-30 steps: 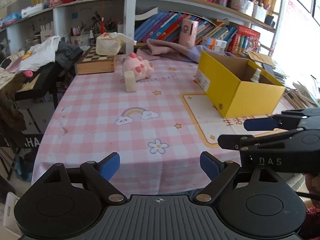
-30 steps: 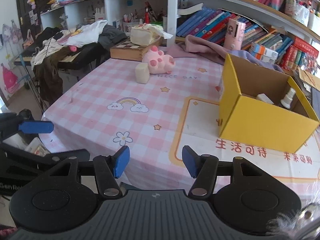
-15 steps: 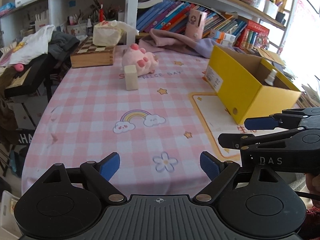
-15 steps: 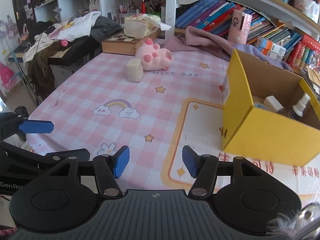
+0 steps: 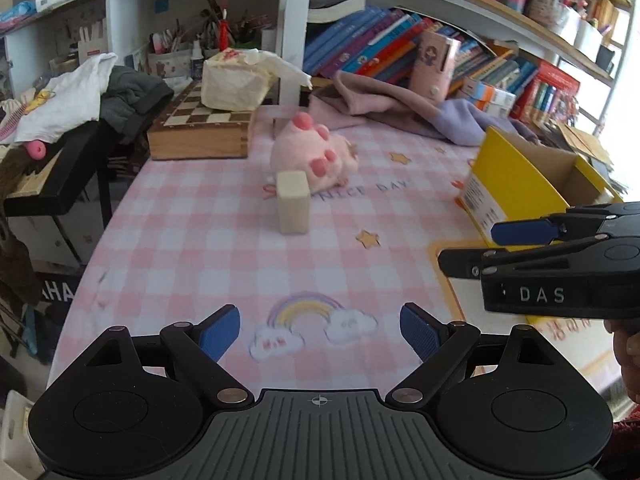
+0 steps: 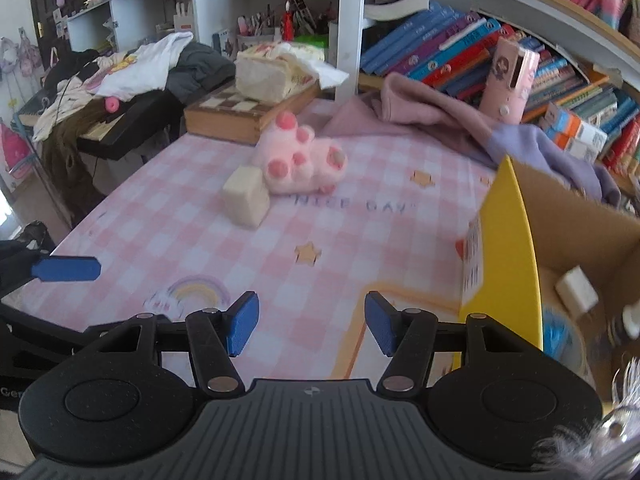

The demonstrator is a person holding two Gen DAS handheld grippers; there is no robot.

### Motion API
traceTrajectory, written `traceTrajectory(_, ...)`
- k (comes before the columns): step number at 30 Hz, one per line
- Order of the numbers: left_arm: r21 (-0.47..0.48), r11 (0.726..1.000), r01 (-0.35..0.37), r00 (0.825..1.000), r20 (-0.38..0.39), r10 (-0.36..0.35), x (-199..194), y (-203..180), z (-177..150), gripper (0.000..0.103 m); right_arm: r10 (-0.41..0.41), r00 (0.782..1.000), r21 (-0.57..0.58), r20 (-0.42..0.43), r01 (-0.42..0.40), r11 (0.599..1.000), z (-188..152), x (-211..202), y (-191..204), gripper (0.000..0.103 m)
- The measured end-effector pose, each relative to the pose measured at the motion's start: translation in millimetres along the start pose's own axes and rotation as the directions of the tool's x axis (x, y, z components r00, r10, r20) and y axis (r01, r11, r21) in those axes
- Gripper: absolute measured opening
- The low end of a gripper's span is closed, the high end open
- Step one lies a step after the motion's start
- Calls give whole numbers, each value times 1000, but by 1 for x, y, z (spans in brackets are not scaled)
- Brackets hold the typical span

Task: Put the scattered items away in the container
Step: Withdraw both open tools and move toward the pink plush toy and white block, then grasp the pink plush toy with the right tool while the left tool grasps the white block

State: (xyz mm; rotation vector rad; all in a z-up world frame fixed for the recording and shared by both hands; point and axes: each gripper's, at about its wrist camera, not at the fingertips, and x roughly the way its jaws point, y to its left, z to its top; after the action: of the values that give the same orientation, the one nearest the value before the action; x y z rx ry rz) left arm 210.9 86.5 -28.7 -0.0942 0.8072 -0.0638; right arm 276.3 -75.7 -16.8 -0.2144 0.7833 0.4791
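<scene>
A cream block (image 5: 293, 202) (image 6: 246, 195) stands on the pink checked tablecloth, touching a pink plush paw toy (image 5: 316, 160) (image 6: 300, 160) behind it. To the right sits the yellow cardboard box (image 5: 516, 196) (image 6: 508, 248), holding a white block (image 6: 576, 291), a tape roll and a spray bottle. My left gripper (image 5: 320, 334) hovers open over the rainbow print, nothing between its blue pads. My right gripper (image 6: 311, 324) is also open and empty, just left of the box; the left wrist view shows it side-on (image 5: 480, 246).
A wooden chessboard box (image 5: 200, 128) with a tissue pack (image 5: 236, 84) on it lies at the table's far left. Pink and lilac clothes (image 5: 400, 108) are heaped along the far edge before shelves of books. A dark side table with clothes (image 5: 60, 120) stands left.
Both grippers have moved forward over the table, toward the cream block and plush toy; the yellow box has slid toward the right edge of both views. Jaw openings are unchanged.
</scene>
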Motion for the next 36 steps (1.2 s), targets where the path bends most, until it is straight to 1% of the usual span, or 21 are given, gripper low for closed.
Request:
traceTrajectory(2, -2, 1000, -9, 1000, 9, 9, 7, 3, 8, 89, -1, 1000, 9, 11, 1, 1000, 10, 8, -5, 57)
traceTrajectory(6, -7, 1000, -27, 1000, 10, 27, 24, 6, 23, 89, 25, 1000, 59, 0, -25, 998, 31, 29, -17, 57)
traceTrajectory(9, 2, 999, -39, 999, 1, 39, 39, 8, 33, 89, 37, 999, 50, 2, -37, 998, 43, 42, -18, 58)
traceTrajectory(13, 16, 999, -42, 999, 12, 41, 55, 8, 45, 89, 61, 998, 46, -6, -60, 997, 57, 59, -18, 61)
traceTrajectory(15, 24, 999, -41, 999, 17, 41, 63, 9, 50, 89, 67, 998, 45, -10, -66, 997, 63, 69, -18, 63)
traceTrajectory(17, 33, 999, -43, 999, 20, 42, 74, 9, 55, 89, 69, 998, 37, -10, -68, 997, 69, 79, -18, 69)
traceTrajectory(23, 29, 998, -53, 999, 15, 53, 107, 14, 68, 88, 78, 997, 44, -15, -77, 996, 83, 105, -24, 70)
traceTrajectory(25, 20, 999, -49, 999, 5, 49, 118, 16, 71, 83, 82, 996, 53, -20, -81, 995, 85, 112, -27, 70)
traceTrajectory(28, 13, 999, -45, 999, -22, 45, 133, 21, 72, 65, 83, 996, 57, -30, -81, 995, 86, 122, -29, 73)
traceTrajectory(30, 18, 999, -28, 998, -50, 29, 141, 23, 72, 34, 84, 996, 51, -35, -82, 995, 88, 128, -28, 74)
traceTrajectory(31, 20, 1000, -4, 998, -65, 5, 144, 23, 72, 30, 86, 996, 50, -32, -85, 995, 89, 130, -28, 75)
traceTrajectory(33, 45, 999, 13, 998, -67, -10, 141, 22, 72, 26, 96, 995, 47, -23, -95, 994, 92, 133, -26, 77)
traceTrajectory(36, 62, 998, 14, 998, -69, -10, 131, 26, 70, 25, 113, 994, 24, -7, -113, 993, 97, 139, -21, 88)
